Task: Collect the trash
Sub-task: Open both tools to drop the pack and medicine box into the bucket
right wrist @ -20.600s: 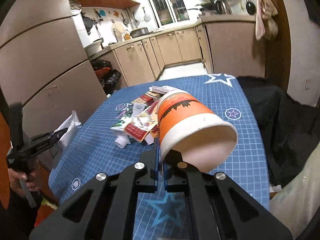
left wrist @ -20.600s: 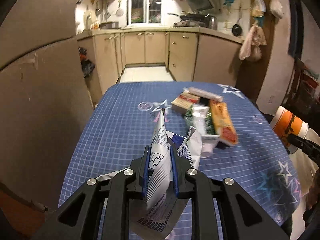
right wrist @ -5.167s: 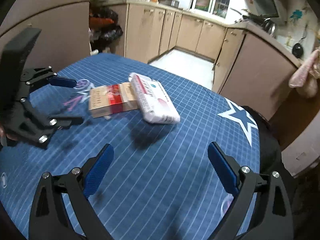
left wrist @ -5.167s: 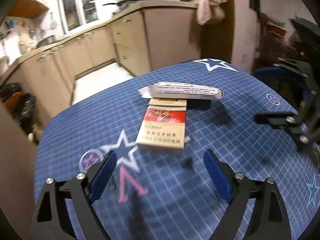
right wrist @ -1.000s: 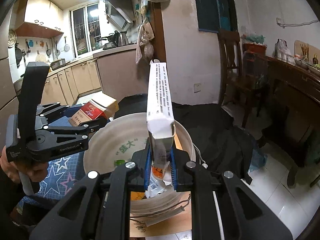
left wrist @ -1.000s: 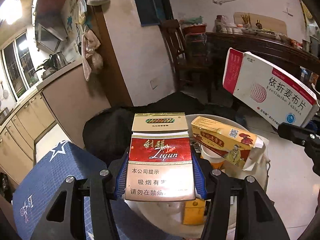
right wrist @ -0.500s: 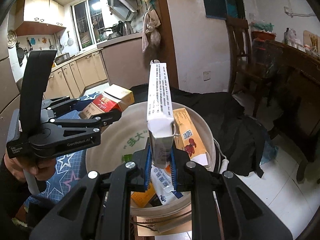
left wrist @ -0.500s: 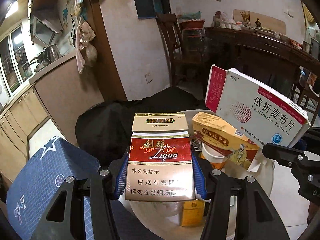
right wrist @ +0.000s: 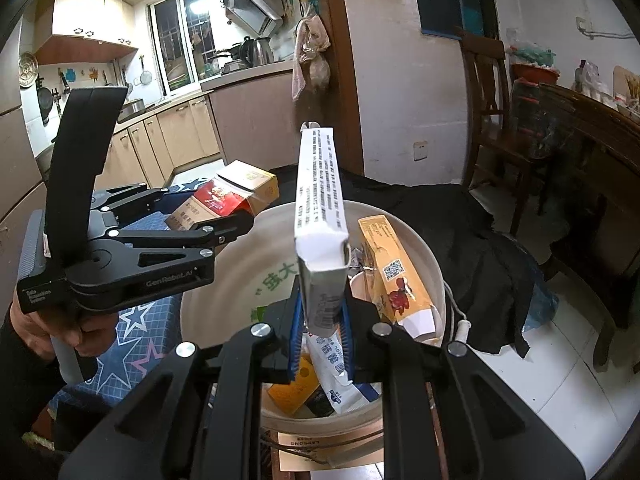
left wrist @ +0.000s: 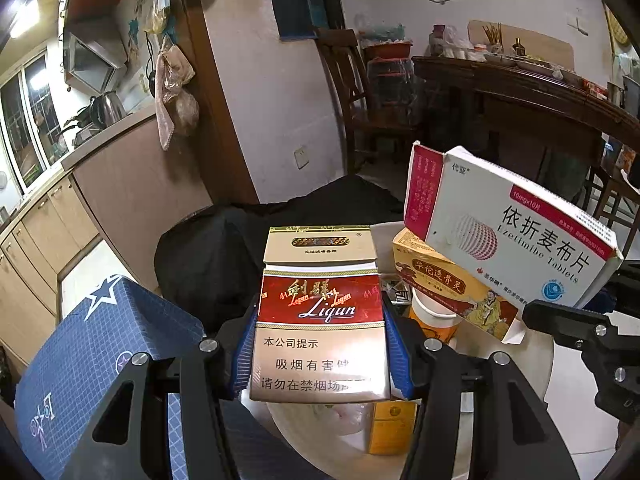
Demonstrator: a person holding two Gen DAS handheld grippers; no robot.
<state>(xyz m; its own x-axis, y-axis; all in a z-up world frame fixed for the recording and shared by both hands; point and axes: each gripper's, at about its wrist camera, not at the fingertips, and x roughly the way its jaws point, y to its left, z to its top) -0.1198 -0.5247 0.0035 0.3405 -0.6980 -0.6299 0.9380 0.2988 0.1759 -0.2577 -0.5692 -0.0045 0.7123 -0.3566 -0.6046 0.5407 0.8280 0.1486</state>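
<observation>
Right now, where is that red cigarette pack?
The red cigarette pack is clamped in the left gripper, held above the white bucket's near-left rim, beside the blue table.

I am reading "Liqun" in script on the red band of the cigarette pack [left wrist: 320, 316] my left gripper [left wrist: 320, 352] is clamping. The white medicine box [left wrist: 516, 228] is showing "10mg×10片" and "Ezetimibe Tablets". That gripper's black body is showing "GenRobot.AI" in the right wrist view.
</observation>
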